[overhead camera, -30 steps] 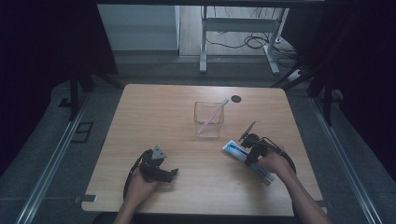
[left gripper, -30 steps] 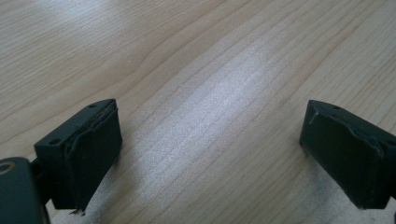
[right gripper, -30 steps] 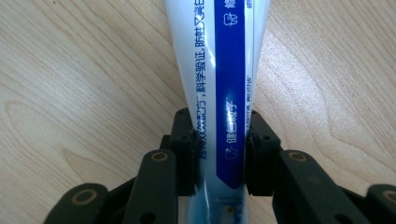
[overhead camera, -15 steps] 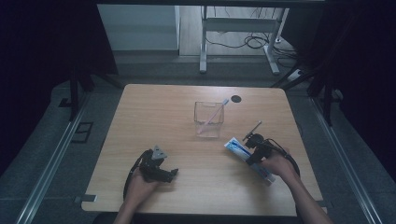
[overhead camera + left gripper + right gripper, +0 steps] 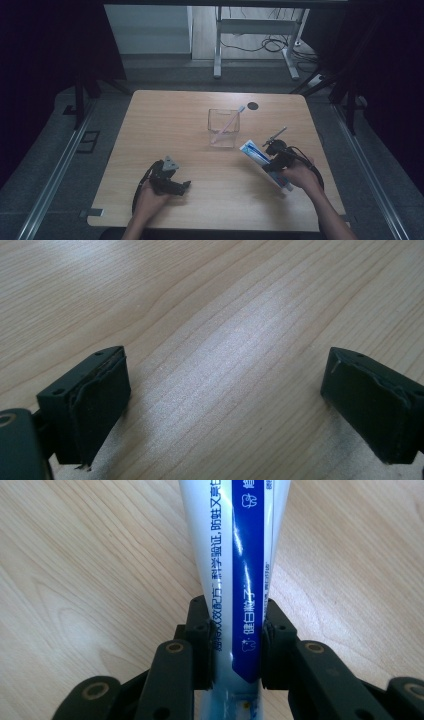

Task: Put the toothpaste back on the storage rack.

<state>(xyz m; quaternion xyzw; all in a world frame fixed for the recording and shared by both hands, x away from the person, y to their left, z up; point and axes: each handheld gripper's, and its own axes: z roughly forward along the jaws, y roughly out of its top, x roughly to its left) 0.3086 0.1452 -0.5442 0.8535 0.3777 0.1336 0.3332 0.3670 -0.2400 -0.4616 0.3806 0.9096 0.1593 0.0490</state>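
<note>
Right gripper fingers clamp a blue-and-white toothpaste tube printed in Chinese; left gripper fingers apart

Lab recording bay: bare wooden table, dark curtains left and right, far metal stand with floor cables

White-and-blue toothpaste tube, black jaws, pale wood-grain table, clear cup.

worktop: light wood, rounded corners, a dark round hole near its far edge
floor: grey, metal rails along the left and right edges
beyond far edge: white frame legs, black cables
sides: dark curtains
light: dim
</note>
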